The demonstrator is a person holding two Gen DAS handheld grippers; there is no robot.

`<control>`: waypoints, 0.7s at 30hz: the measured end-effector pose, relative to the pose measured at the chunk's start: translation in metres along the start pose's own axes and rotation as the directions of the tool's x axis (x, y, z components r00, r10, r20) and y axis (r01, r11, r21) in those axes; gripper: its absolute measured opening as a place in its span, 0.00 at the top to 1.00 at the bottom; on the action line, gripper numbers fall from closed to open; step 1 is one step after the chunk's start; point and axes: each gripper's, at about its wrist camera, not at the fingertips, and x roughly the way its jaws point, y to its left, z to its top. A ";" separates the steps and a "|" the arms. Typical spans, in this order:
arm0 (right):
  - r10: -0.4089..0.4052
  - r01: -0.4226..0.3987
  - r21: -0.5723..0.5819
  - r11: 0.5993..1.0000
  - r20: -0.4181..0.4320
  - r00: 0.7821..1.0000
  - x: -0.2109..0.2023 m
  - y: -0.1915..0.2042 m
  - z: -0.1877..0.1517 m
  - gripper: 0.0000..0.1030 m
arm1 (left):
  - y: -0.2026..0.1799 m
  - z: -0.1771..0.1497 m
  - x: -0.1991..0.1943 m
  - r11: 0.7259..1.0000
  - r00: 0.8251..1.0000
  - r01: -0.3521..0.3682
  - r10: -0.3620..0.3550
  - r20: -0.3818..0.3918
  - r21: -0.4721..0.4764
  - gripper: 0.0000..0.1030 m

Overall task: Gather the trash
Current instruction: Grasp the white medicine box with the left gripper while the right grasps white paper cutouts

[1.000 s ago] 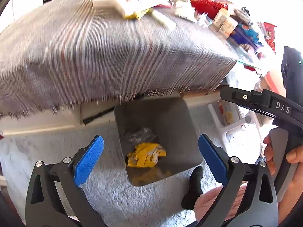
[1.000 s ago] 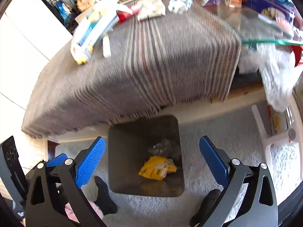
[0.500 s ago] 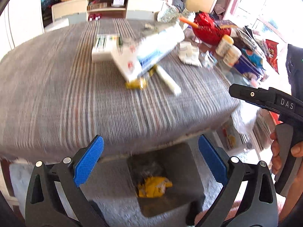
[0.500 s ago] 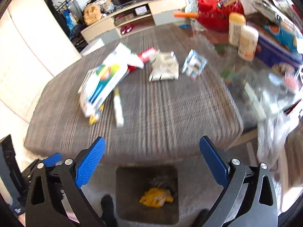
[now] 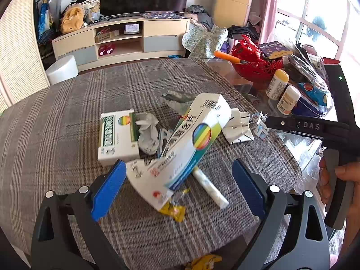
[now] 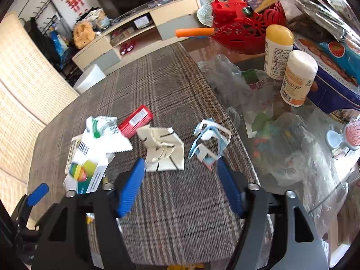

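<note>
Left wrist view: the left gripper (image 5: 177, 184) hangs with its blue pads spread wide, gripping nothing, above the near edge of the plaid-covered table (image 5: 56, 121). Between the pads lies a long white carton (image 5: 184, 144), tilted, its near end over a yellow wrapper (image 5: 173, 210). A white stick (image 5: 210, 187) lies just beside it. A flat green-and-white box (image 5: 117, 135) sits to the left with a crumpled tissue (image 5: 147, 132) against it. A folded white card piece (image 5: 238, 128) lies to the right

Right wrist view: the right gripper (image 6: 180, 184) is likewise released and empty, its jaws apart over the cloth. Just ahead lie the white card piece (image 6: 163, 150) and a torn blue-and-white carton scrap (image 6: 210, 141). A red box (image 6: 135, 121) lies further back, the long carton (image 6: 87, 168) to the left. Two bottles (image 6: 298, 81) stand on the glass at right
</note>
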 end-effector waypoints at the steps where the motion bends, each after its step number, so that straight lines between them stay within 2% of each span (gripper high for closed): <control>1: 0.004 -0.004 0.012 1.000 -0.004 1.000 0.005 -0.001 0.004 0.47 | -0.001 0.004 0.005 1.000 1.000 -0.007 0.007 -0.002 0.012 0.14; 4: -0.023 0.023 0.006 1.000 -0.004 1.000 0.016 -0.001 0.011 0.55 | -0.003 0.010 0.019 0.999 1.000 -0.026 0.026 -0.003 0.039 0.14; 9: -0.043 0.044 0.031 0.999 -0.028 0.999 0.037 -0.006 0.017 0.55 | -0.007 0.013 0.042 0.997 0.999 -0.025 0.027 -0.022 0.073 0.15; 15: -0.052 0.053 0.027 0.998 -0.038 0.998 0.054 -0.010 0.021 0.59 | -0.007 0.013 0.064 0.996 0.998 -0.015 0.021 -0.064 0.085 0.25; 18: -0.059 0.061 0.028 0.998 -0.048 0.997 0.059 -0.012 0.022 0.68 | -0.005 0.009 0.071 0.996 0.996 -0.005 0.013 -0.091 0.086 0.38; 20: -0.070 0.072 0.029 0.997 -0.048 0.996 0.060 -0.014 0.022 0.76 | -0.002 0.005 0.074 0.997 0.994 0.007 0.002 -0.109 0.081 0.53; 21: -0.073 0.075 0.034 0.997 -0.047 0.996 0.059 -0.015 0.022 0.79 | -0.001 0.004 0.075 0.997 0.993 0.006 0.003 -0.114 0.076 0.53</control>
